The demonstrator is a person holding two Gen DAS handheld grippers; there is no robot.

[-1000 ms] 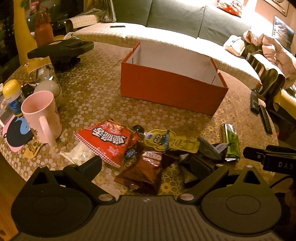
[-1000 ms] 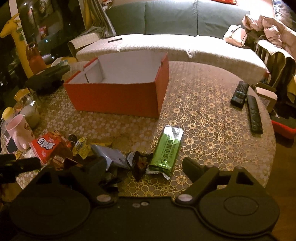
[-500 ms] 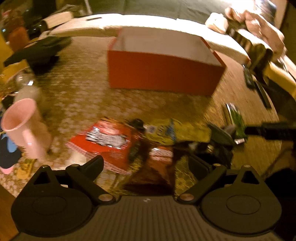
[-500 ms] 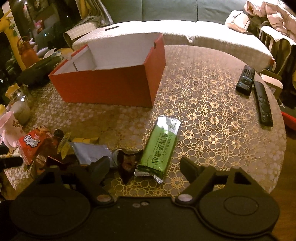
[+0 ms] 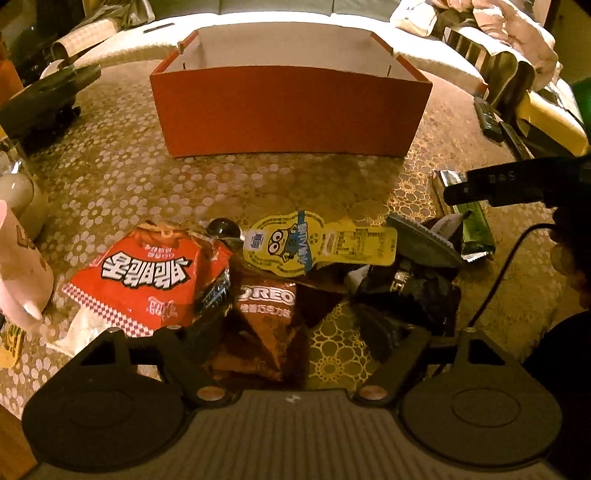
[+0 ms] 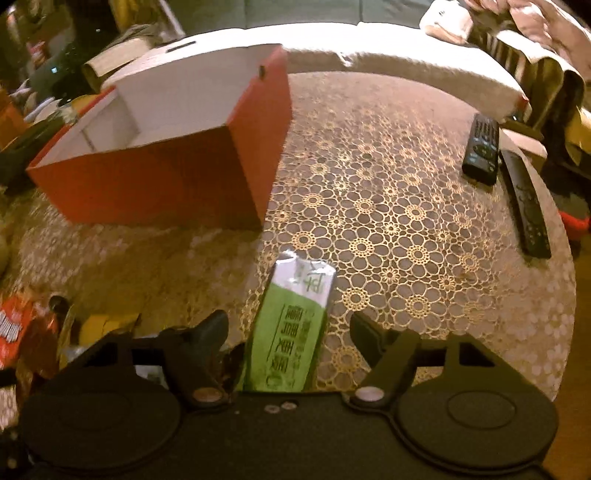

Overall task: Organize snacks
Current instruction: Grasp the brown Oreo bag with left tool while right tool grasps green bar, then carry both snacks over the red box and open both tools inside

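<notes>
An open red box with a white inside stands on the table; it also shows in the right wrist view. A heap of snacks lies before it: a red chip bag, a brown Oreo pack, a yellow minion pouch and dark wrappers. My left gripper is open, its fingers astride the Oreo pack. A green snack bar lies between the open fingers of my right gripper; the bar shows at the right of the left wrist view.
A pink mug and a jar stand at the table's left edge. Two black remotes lie at the right. A dark toy sits far left. A sofa with clothes runs behind the round table.
Both grippers have moved forward and down. The left now straddles the Oreo pack; the right has closed in until the green bar lies between its fingers.
</notes>
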